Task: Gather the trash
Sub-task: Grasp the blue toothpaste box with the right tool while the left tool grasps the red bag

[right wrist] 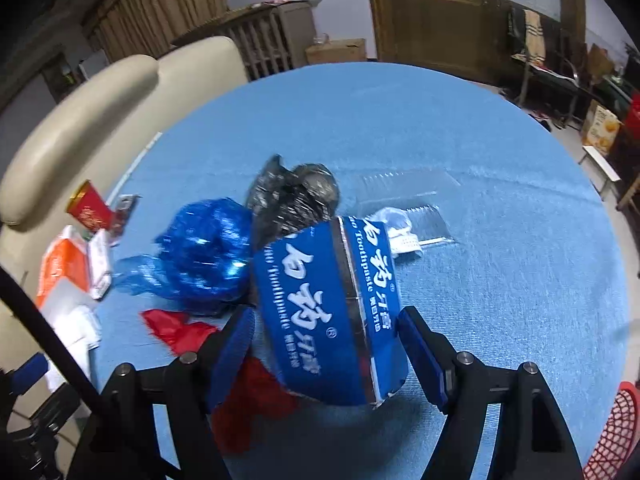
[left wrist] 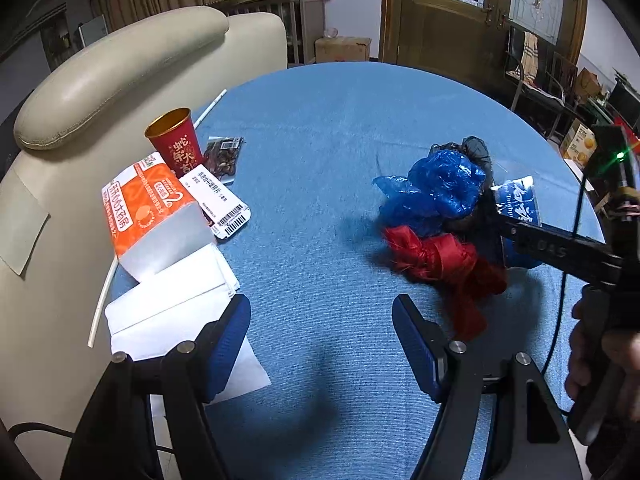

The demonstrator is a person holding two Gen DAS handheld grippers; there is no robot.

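Observation:
A blue toothpaste box [right wrist: 332,308] lies between the fingers of my right gripper [right wrist: 326,344], whose jaws stand at its two sides; whether they press it I cannot tell. Behind it lie a crumpled blue plastic bag [right wrist: 204,256], a black bag [right wrist: 292,196] and a red bag [right wrist: 180,330]. In the left wrist view the same pile shows: blue bag [left wrist: 440,188], red bag [left wrist: 440,260], box end [left wrist: 518,198], with the right gripper's finger [left wrist: 560,250] reaching in. My left gripper [left wrist: 320,340] is open and empty above the blue tablecloth [left wrist: 328,152].
At the table's left edge stand a red paper cup [left wrist: 176,144], an orange tissue pack [left wrist: 148,208], white tissues [left wrist: 176,304], a white label card [left wrist: 218,200], a snack wrapper [left wrist: 222,158] and a straw [left wrist: 102,304]. Clear plastic packaging [right wrist: 408,200] lies behind the box. A red basket [right wrist: 616,432] sits low right.

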